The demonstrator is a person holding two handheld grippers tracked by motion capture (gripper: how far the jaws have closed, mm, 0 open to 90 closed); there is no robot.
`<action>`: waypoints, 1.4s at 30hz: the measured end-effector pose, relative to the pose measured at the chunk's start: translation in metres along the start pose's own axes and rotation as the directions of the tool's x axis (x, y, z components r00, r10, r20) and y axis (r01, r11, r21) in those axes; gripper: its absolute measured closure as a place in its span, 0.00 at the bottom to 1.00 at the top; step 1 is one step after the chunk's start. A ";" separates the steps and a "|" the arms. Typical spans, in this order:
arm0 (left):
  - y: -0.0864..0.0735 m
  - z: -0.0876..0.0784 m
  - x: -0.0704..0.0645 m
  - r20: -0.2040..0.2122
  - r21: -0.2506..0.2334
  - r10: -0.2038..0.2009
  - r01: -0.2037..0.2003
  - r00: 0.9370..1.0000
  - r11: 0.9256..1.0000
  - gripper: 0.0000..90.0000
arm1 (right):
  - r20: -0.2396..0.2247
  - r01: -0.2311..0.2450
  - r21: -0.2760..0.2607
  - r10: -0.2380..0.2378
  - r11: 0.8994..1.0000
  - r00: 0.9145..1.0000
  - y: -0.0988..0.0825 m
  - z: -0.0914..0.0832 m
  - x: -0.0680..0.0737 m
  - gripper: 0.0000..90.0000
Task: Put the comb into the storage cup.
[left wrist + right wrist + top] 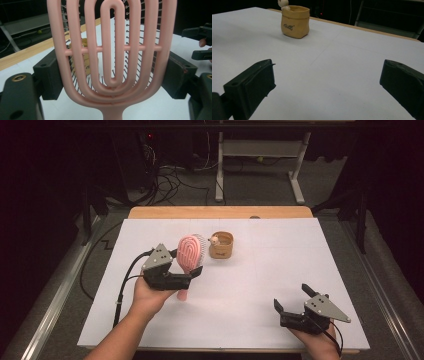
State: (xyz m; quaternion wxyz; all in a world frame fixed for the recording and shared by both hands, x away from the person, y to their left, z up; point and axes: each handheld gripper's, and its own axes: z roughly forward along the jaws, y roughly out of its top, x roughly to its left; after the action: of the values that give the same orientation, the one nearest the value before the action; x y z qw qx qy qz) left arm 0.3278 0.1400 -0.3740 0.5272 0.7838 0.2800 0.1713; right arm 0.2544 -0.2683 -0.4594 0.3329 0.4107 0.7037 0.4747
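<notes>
Room: dark, desk legs and cables behind.
Table [280, 265]: white sheet, wooden far edge.
Hairbrush [190, 253]: one, pink, upright above the table, clamped at its head by the left gripper [196, 272].
Right gripper [291, 296]: jaws apart, empty.
Pot [295, 21]: one; its lettering is legible in the right gripper view.

I find the white table cover [240, 285] evenly and brightly lit from above, without glare; the surrounding room falls to near black. Shadows beneath objects are soft and short; all three pictures are somewhat soft and grainy. In the left gripper view the pink hairbrush [112, 57] sits close and slightly blurred; I see its background out of focus.
</notes>
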 end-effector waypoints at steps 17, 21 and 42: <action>0.001 0.014 -0.022 0.013 -0.030 0.013 -0.012 1.000 0.999 0.21 | -0.004 0.006 -0.002 -0.006 1.000 1.000 0.000 0.000 0.001 0.00; -0.001 0.016 -0.024 0.008 -0.049 0.003 -0.002 1.000 0.999 0.21 | -0.004 0.008 -0.001 -0.008 1.000 1.000 0.001 0.000 0.001 0.00; -0.013 0.029 -0.027 0.022 -0.122 -0.052 0.054 0.998 0.991 0.21 | -0.061 0.025 0.022 -0.024 0.999 0.998 0.004 0.012 0.023 0.00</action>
State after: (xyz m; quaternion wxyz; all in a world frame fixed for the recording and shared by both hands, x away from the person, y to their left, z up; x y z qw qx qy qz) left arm 0.3196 0.1059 -0.3966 0.5812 0.7438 0.2848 0.1670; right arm 0.2549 -0.2421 -0.4617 0.3123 0.3913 0.7239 0.4747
